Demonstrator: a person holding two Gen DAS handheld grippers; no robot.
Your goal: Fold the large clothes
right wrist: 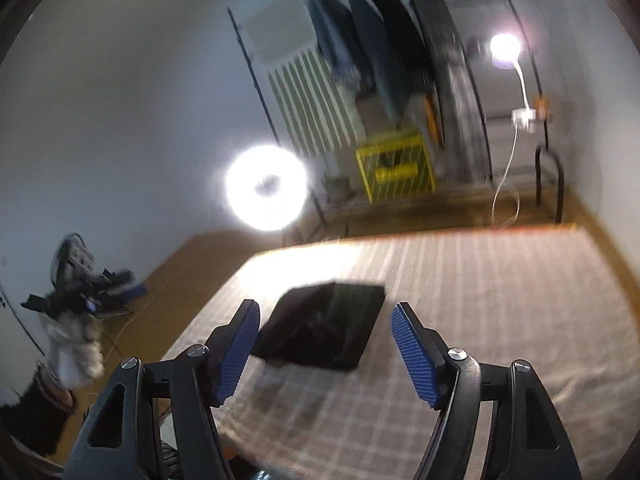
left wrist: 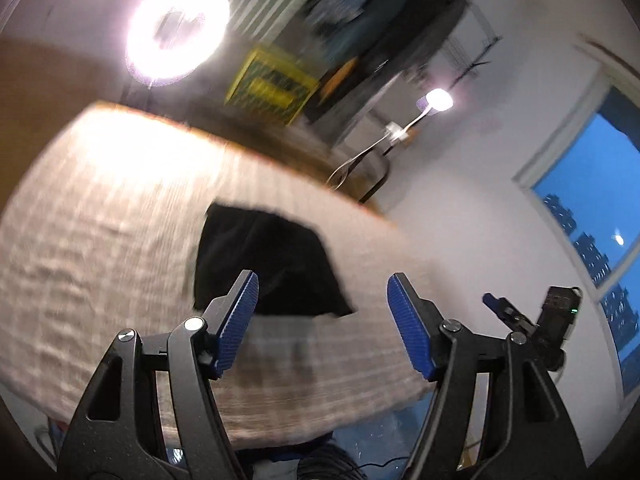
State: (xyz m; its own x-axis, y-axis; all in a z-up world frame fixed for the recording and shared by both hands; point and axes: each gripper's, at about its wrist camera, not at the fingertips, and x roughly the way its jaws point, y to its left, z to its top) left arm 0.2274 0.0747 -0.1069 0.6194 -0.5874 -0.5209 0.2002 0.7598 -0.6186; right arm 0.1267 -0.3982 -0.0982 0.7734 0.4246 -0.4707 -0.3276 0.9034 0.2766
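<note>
A black garment [left wrist: 264, 260] lies folded into a compact rectangle on the beige checked table cover [left wrist: 100, 220]. It also shows in the right wrist view [right wrist: 324, 332], on the same cover [right wrist: 480, 300]. My left gripper [left wrist: 322, 292] is open and empty, held above and short of the garment. My right gripper [right wrist: 324, 320] is open and empty, also raised short of it. The right gripper shows at the right edge of the left wrist view [left wrist: 520, 316]; the left gripper, in a white-gloved hand, shows at the left of the right wrist view [right wrist: 80, 292]. Both views are motion-blurred.
A bright ring light [right wrist: 266, 189] stands past the table's far edge. Behind it are a yellow crate [right wrist: 394, 170], a rack of hanging clothes [right wrist: 380, 40], a lamp [right wrist: 505, 50] and a black chair [right wrist: 550, 184]. A window [left wrist: 592, 224] is on the right.
</note>
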